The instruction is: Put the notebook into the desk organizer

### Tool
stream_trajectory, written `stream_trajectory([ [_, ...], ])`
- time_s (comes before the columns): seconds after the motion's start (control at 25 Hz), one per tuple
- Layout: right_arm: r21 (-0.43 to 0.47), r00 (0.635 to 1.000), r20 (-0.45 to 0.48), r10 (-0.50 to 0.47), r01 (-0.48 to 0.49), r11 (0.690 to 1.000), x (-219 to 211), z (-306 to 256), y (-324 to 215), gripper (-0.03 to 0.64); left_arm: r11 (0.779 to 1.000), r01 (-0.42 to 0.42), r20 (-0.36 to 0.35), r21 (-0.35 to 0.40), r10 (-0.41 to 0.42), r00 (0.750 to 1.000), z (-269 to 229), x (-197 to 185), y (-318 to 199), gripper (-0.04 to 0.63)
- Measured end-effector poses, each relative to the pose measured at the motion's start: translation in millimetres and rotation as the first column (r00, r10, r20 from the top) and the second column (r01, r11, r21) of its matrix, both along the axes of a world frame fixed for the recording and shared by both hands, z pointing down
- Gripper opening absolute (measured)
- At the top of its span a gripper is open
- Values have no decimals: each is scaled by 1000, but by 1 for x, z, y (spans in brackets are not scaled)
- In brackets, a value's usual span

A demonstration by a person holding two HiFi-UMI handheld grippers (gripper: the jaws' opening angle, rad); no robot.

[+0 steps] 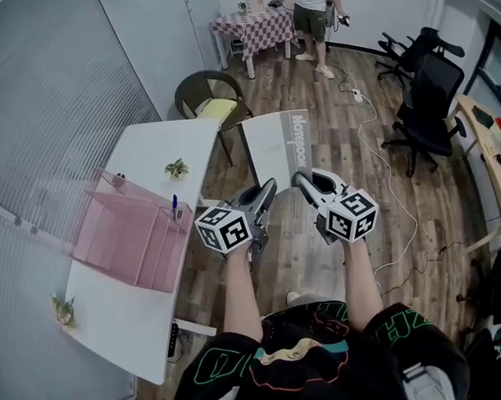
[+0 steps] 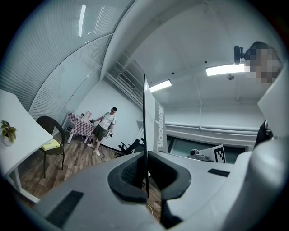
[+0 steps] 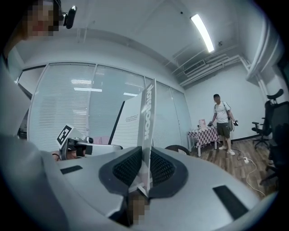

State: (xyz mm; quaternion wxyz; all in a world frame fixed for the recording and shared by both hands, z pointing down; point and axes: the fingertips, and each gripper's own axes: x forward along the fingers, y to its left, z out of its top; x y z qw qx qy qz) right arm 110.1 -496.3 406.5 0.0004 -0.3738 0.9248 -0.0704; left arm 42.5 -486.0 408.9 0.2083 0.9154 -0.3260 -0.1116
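A grey notebook is held up in the air in front of me, spine to the right, beside the white desk. My left gripper is shut on its lower left edge, the thin cover pinched between the pads. At the lower right, my right gripper is shut on the spine. The pink desk organizer stands on the desk to my left, well apart from the notebook.
A small plant and a blue pen are on the desk near the organizer. A wicker chair stands beyond the desk. Black office chairs and a floor cable are to the right. A person stands by a checkered table.
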Motion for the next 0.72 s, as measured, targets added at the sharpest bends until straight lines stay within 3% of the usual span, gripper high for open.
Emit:
stream_trajectory([
  [0.4,6,982,-3,-190,190,982,-51,2,-34,28,981,193,2,6,-193,981,2,-48,-21,8],
  [0.72,-7,907,9,-421,421,907,-153,5,-27,28,903,430,20,-16,-430,903,3,-142,1,8],
])
